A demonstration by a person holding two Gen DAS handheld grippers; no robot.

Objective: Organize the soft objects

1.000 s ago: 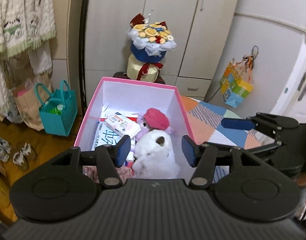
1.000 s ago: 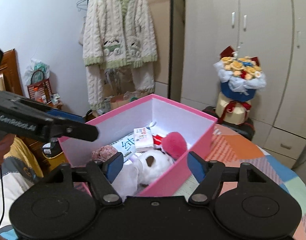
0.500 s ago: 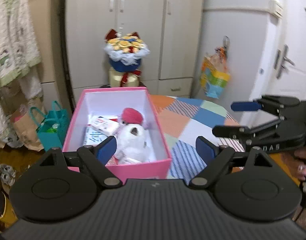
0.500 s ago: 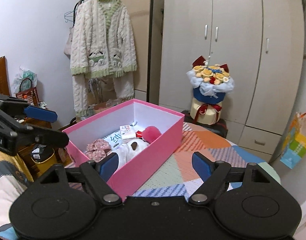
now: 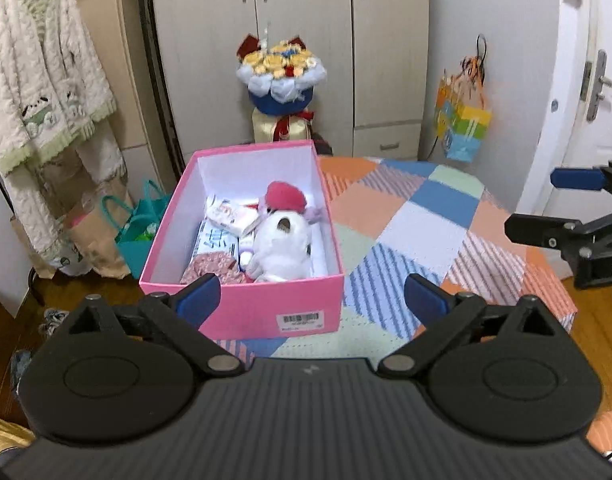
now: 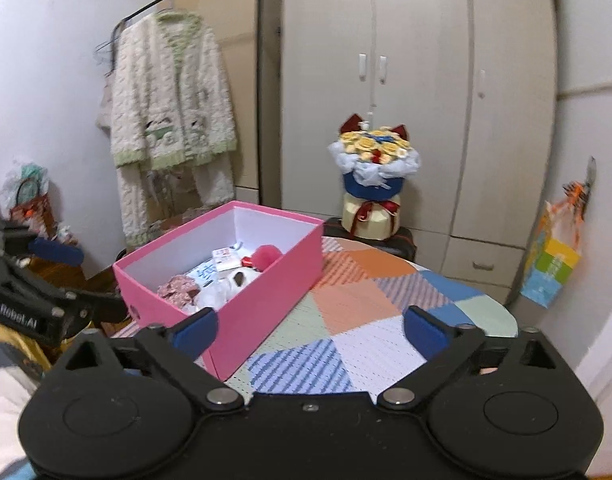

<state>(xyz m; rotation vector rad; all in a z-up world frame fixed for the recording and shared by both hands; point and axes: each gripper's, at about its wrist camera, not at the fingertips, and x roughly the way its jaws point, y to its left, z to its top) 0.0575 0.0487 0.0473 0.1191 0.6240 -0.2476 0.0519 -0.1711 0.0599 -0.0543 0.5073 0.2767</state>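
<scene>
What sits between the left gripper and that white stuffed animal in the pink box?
Only the pink cardboard box's near wall. The left gripper is open and empty, its jaws having just been opening; the white plush toy lies uncovered, reachable from above.

free: patchwork tabletop [image 5: 418,216] right of pink box [image 5: 265,312] | blocked: box walls — bouquet [image 5: 281,76] behind

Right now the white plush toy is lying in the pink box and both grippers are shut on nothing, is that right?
Not quite. The white plush toy does lie in the pink box, but both grippers are open. The left gripper shows wide-spread fingers in the left wrist view, the right gripper in the right wrist view. Both have just been opening, with nothing between them.
</scene>
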